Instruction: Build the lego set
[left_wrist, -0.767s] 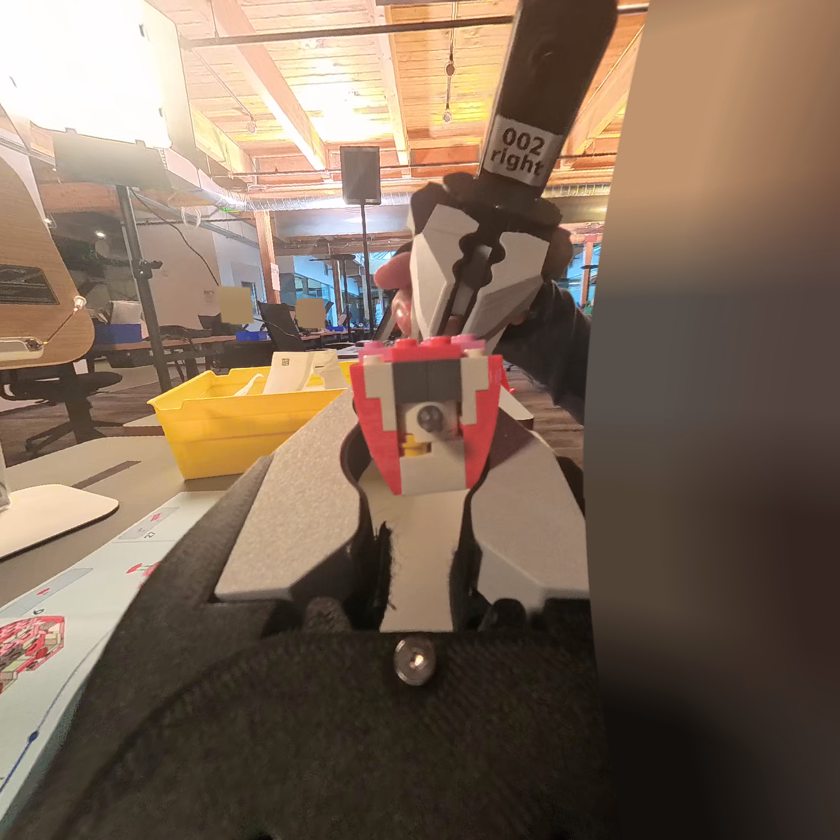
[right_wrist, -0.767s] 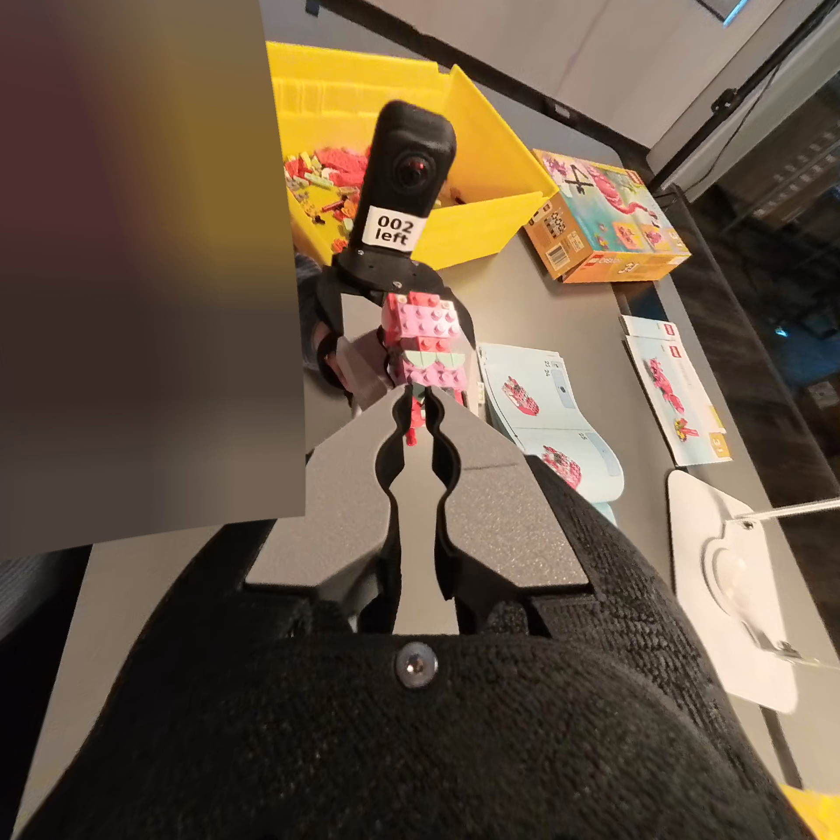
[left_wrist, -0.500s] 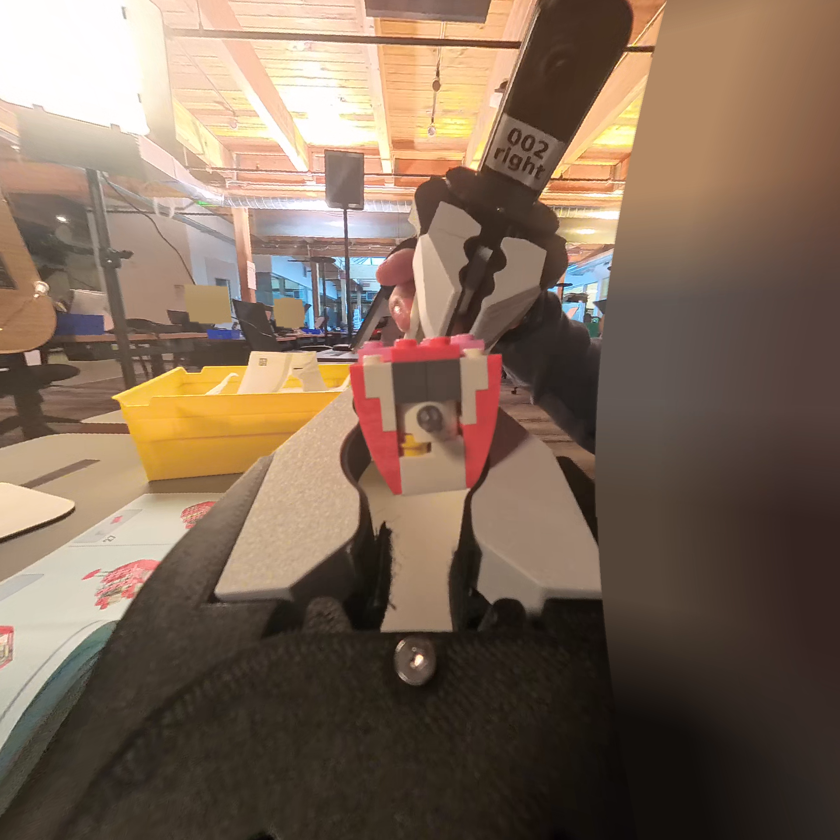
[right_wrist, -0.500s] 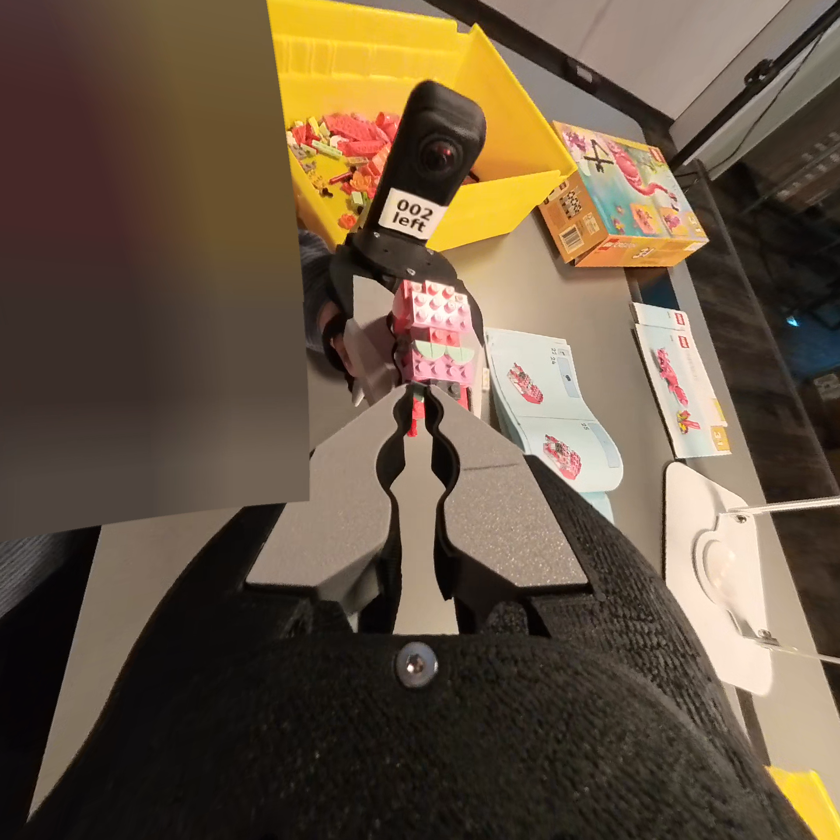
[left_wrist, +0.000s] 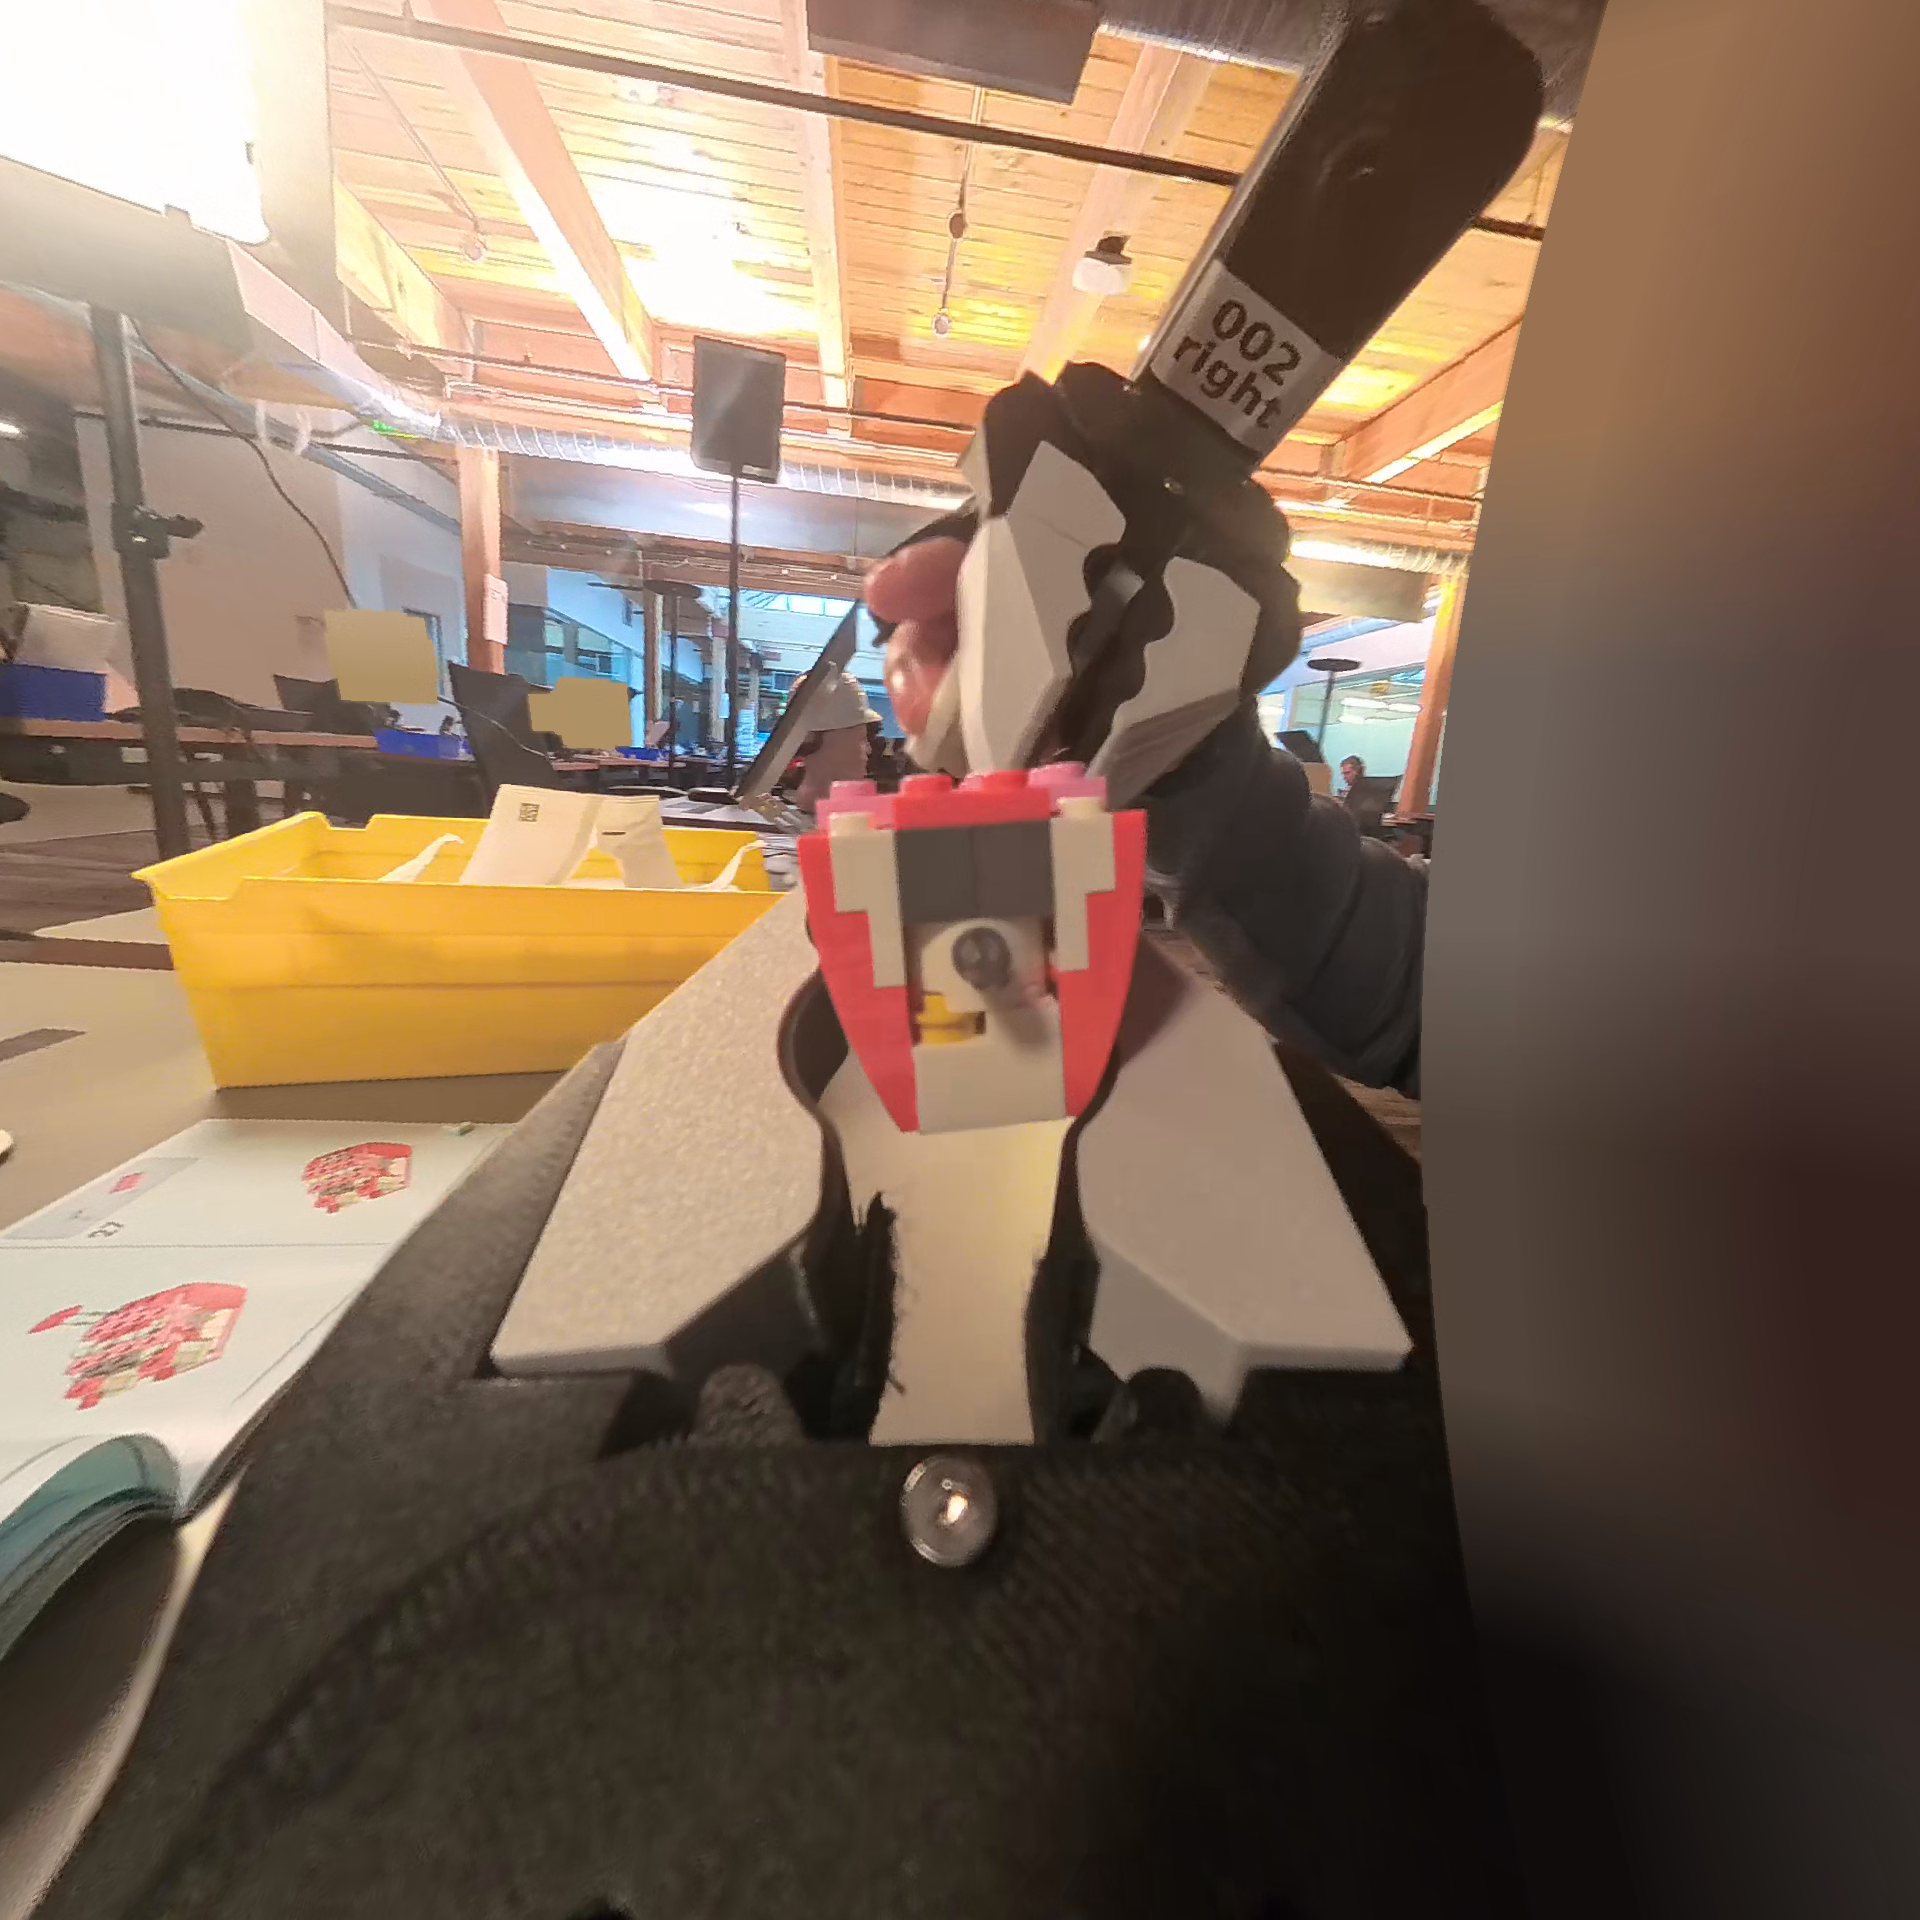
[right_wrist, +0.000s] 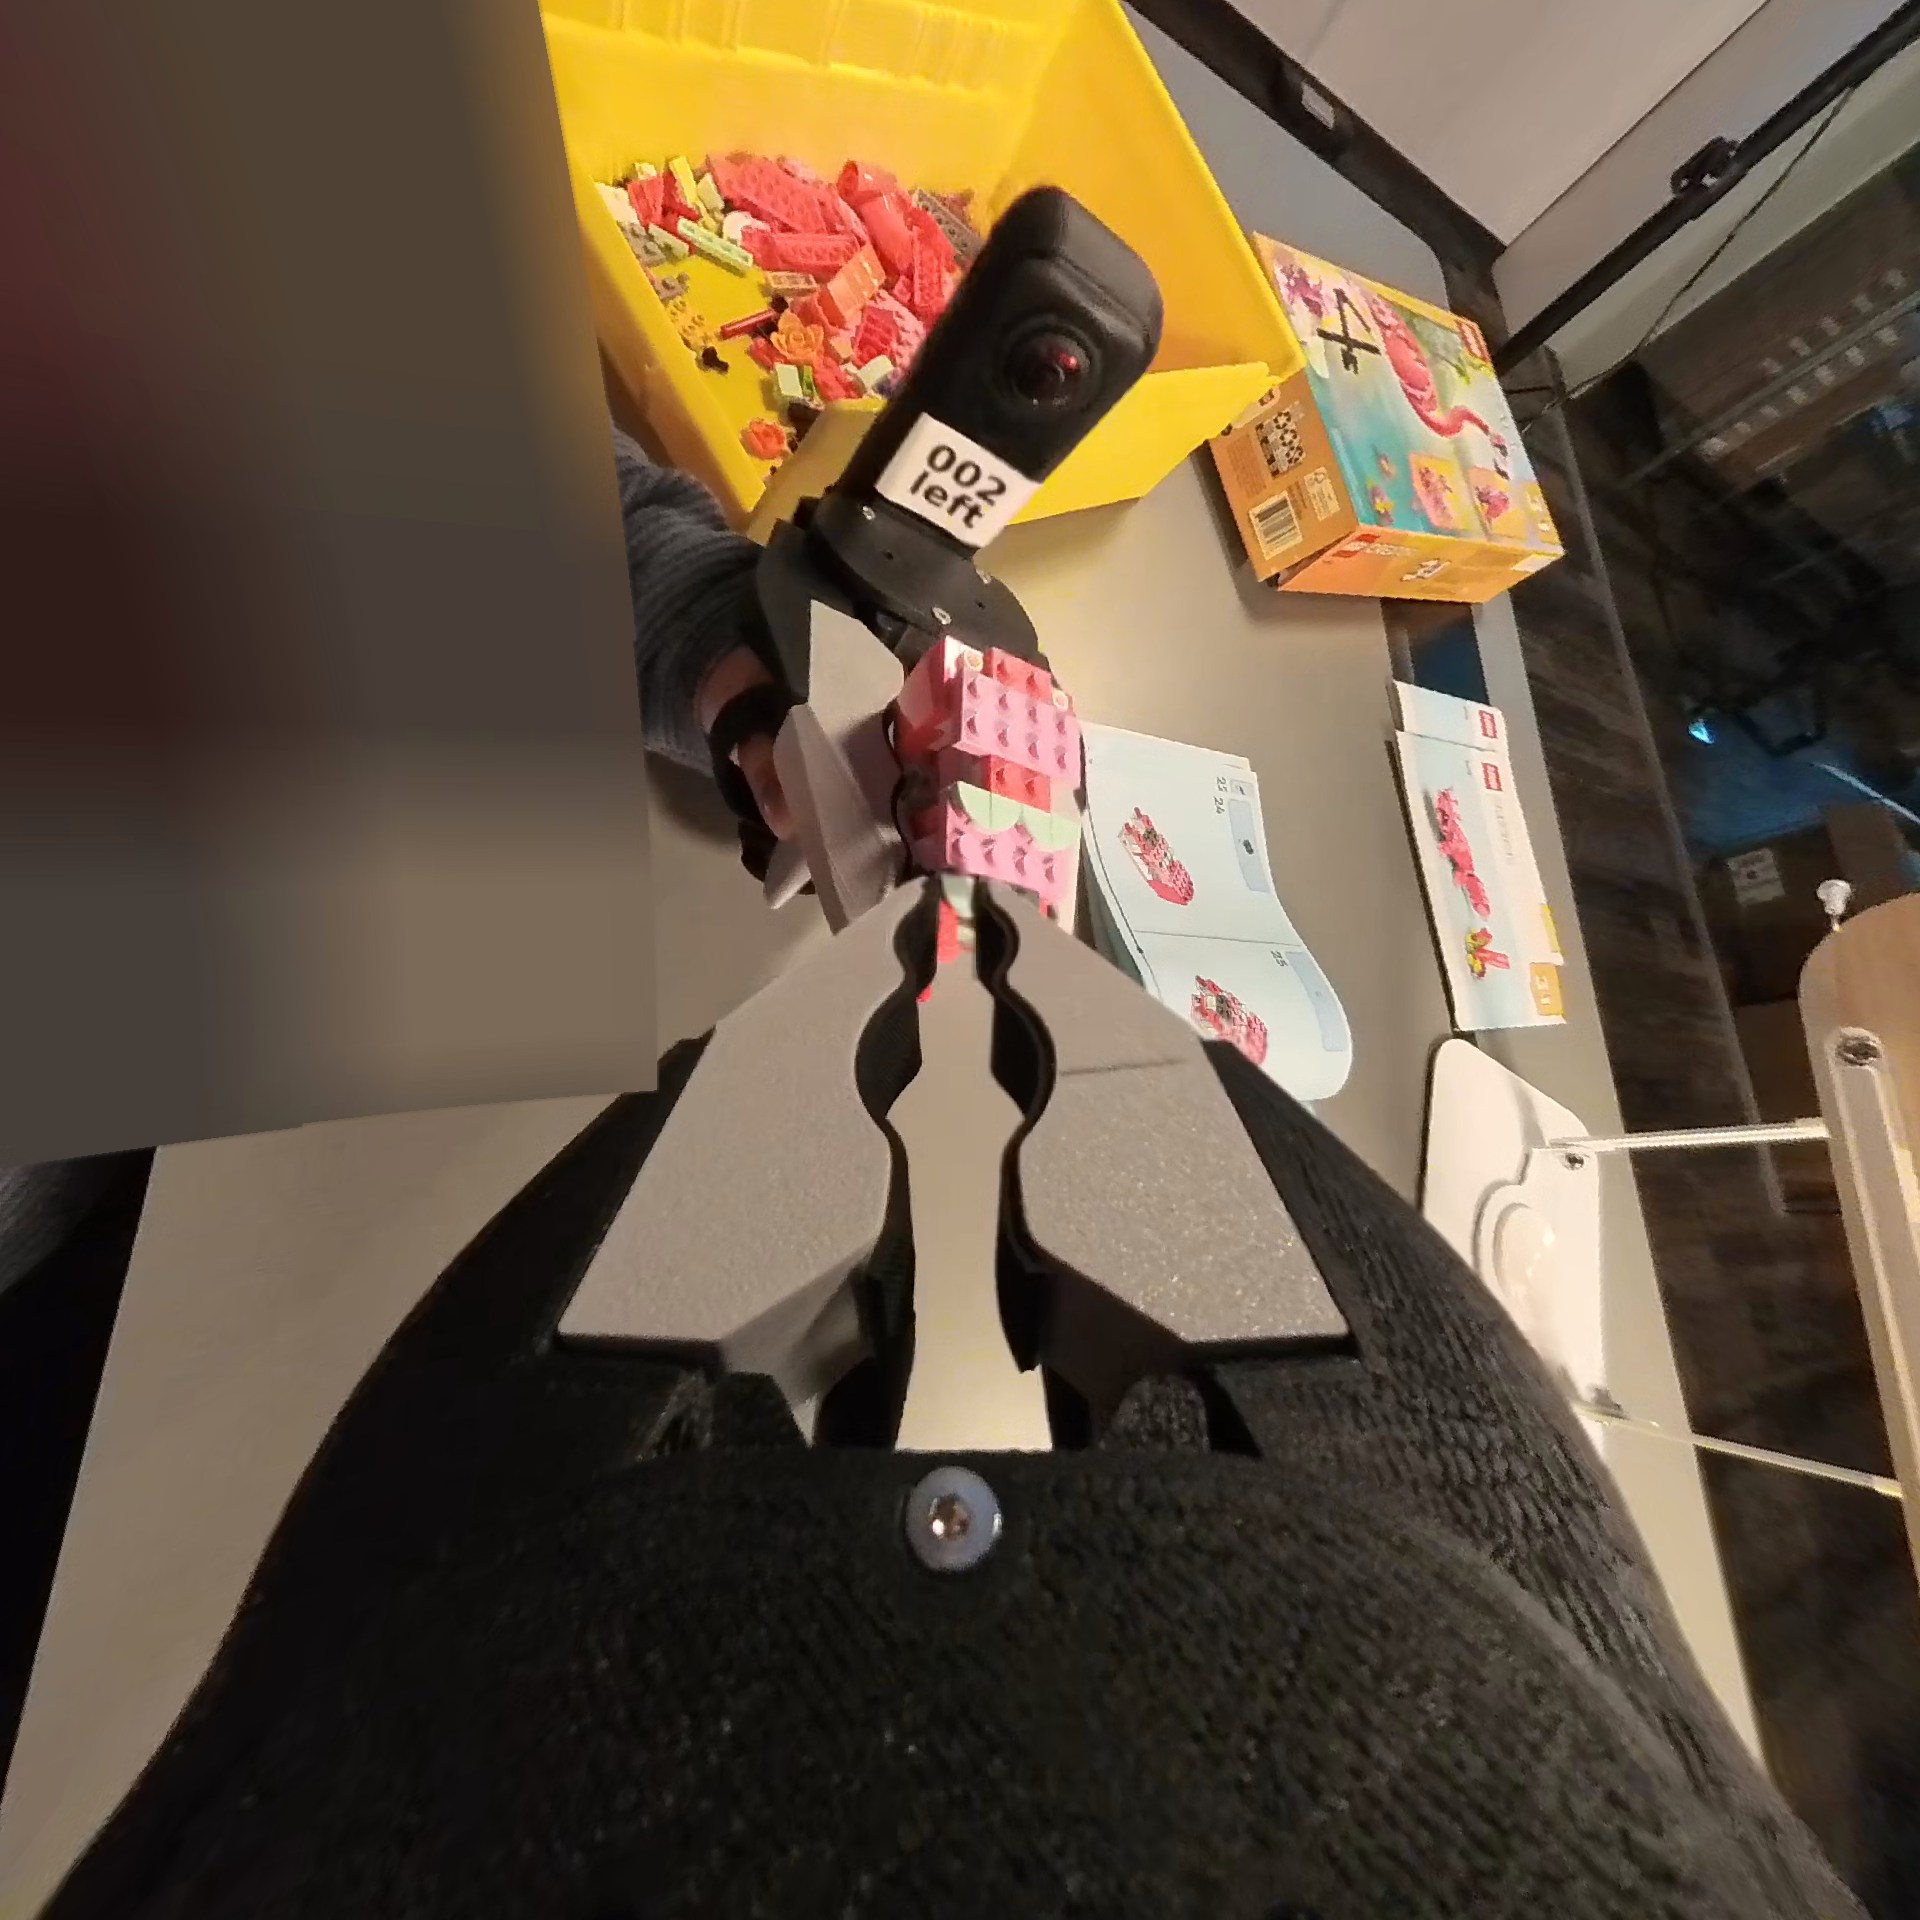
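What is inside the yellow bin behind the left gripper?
The yellow bin holds a heap of loose toy bricks, mostly red and pink. The left gripper and its camera cover the bin's near corner, so anything there is hidden.

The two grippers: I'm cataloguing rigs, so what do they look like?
Both the left gripper and the right gripper have grey angular fingers with wavy black pads, black bodies, and a black camera stalk bearing a white label. Black fabric covers each near base; dark sleeves show.

grey tool fingers – black fabric, silver screw.
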